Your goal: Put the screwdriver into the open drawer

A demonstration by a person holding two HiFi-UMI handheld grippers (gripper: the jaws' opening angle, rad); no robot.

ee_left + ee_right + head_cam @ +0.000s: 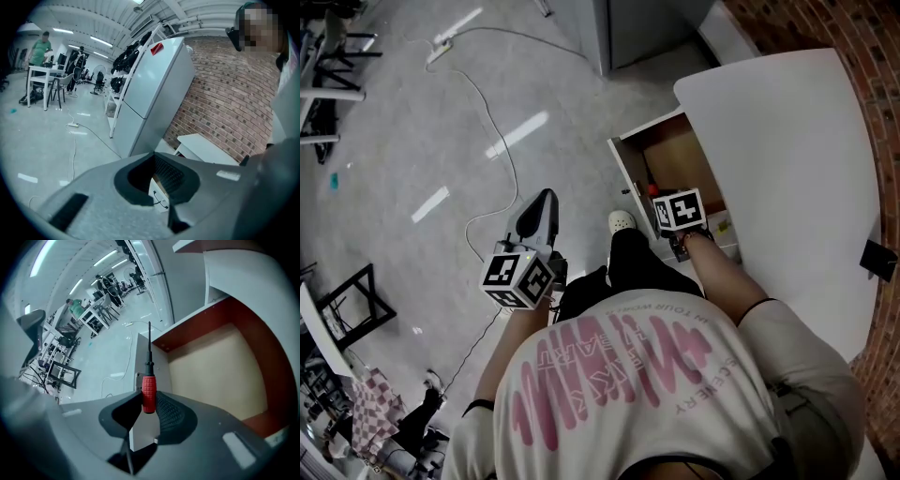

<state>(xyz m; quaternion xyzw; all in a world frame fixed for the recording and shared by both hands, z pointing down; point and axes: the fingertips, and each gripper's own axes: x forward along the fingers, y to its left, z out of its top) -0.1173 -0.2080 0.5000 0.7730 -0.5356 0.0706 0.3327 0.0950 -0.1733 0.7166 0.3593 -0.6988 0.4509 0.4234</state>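
Right gripper (149,405) pinches red-handled, black-shafted screwdriver (148,394) by handle end; shaft points ahead over open white drawer with tan floor (220,366), likely lining up for release inside. Left gripper (157,180) slightly spread, empty, parked aside, apparently to keep clear.

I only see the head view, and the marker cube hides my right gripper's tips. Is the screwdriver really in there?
Observer: Yes. The right gripper view shows the right gripper shut on the red handle of the screwdriver, with the shaft pointing away from the jaws.
Operator: Is the drawer full of stuff where I'm aiming?
Observer: No. The stretch of the drawer floor in that view is bare tan board.
Operator: What about my other gripper?
Observer: The left gripper view shows the left gripper with its jaws a little apart and nothing between them.
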